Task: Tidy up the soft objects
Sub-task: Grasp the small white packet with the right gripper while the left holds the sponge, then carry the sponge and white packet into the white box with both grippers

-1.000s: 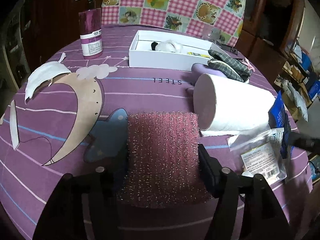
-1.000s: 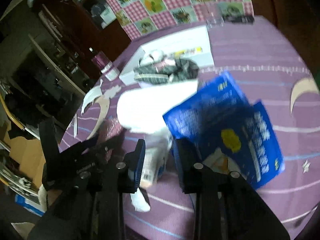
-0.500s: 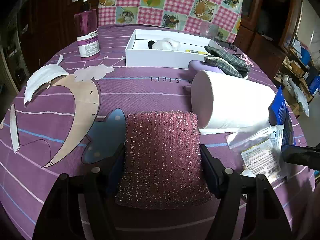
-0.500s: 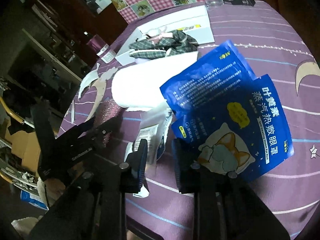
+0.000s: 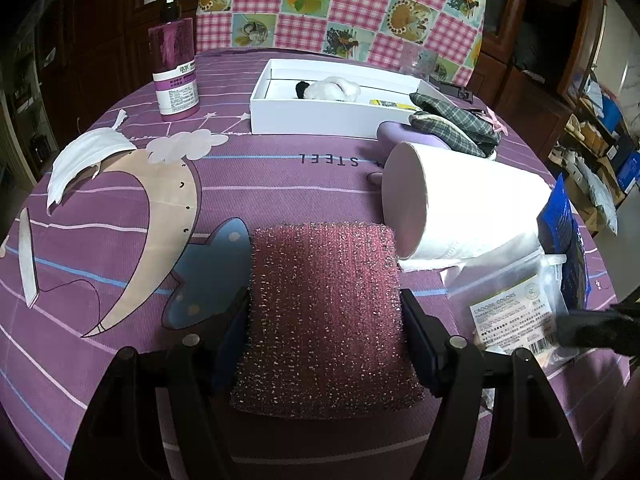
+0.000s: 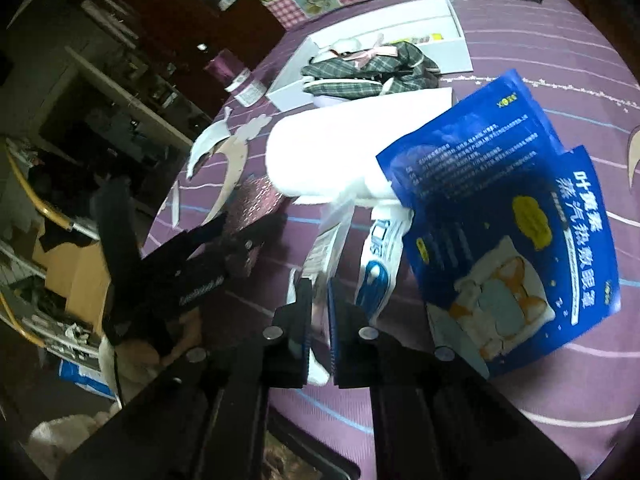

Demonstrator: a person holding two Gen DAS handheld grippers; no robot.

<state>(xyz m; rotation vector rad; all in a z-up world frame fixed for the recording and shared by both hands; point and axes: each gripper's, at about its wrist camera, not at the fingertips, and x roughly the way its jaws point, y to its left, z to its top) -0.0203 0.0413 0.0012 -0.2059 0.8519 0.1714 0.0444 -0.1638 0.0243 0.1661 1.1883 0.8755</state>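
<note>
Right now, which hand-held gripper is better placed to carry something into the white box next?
Left. Its hand-held gripper is shut on the pink sponge, facing the white box. The right hand-held gripper is only closing around a clear packet.

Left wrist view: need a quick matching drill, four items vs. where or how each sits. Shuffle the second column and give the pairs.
Items:
1. sparkly pink sponge
2. pump bottle
3. paper roll
4. white plush toy

Places:
A. lying on its side, right of the sponge
B. inside the white box
C. between the left gripper fingers
D. upright at the far left of the table

Pairs: 1-C, 2-D, 3-A, 4-B
</note>
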